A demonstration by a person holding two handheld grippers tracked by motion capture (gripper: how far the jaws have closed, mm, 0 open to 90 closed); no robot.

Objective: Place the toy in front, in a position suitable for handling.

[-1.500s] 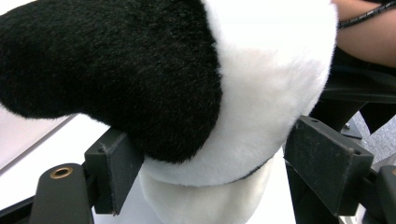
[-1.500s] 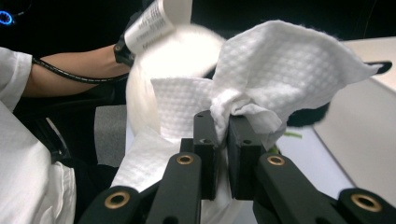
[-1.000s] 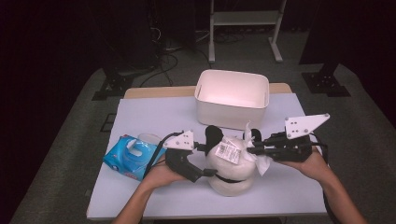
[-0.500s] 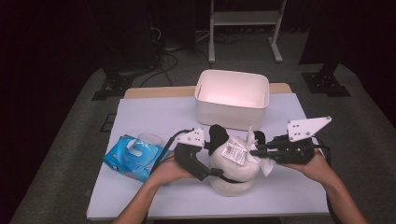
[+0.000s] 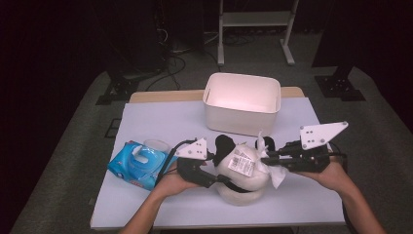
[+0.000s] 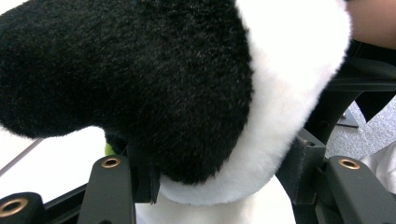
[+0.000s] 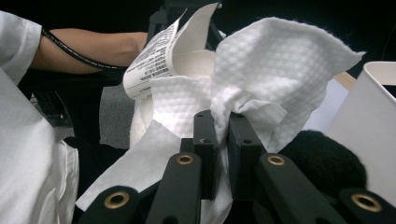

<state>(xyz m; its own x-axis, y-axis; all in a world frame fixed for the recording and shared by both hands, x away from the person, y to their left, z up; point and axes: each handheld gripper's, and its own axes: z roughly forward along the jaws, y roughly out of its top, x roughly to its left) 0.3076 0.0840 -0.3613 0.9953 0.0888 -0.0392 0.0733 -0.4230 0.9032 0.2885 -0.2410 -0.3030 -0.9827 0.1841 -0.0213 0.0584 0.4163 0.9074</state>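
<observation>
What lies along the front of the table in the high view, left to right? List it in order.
Blue pack of wipes → left gripper → black and white plush toy → white wipe → right gripper → the person's right hand.

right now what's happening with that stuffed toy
A person works on a black-and-white plush toy at the table. The right gripper is shut on a white wipe held against the toy. The left gripper has just been closing, with the toy between its fingers. A blue wipes pack and white bin sit nearby.
</observation>
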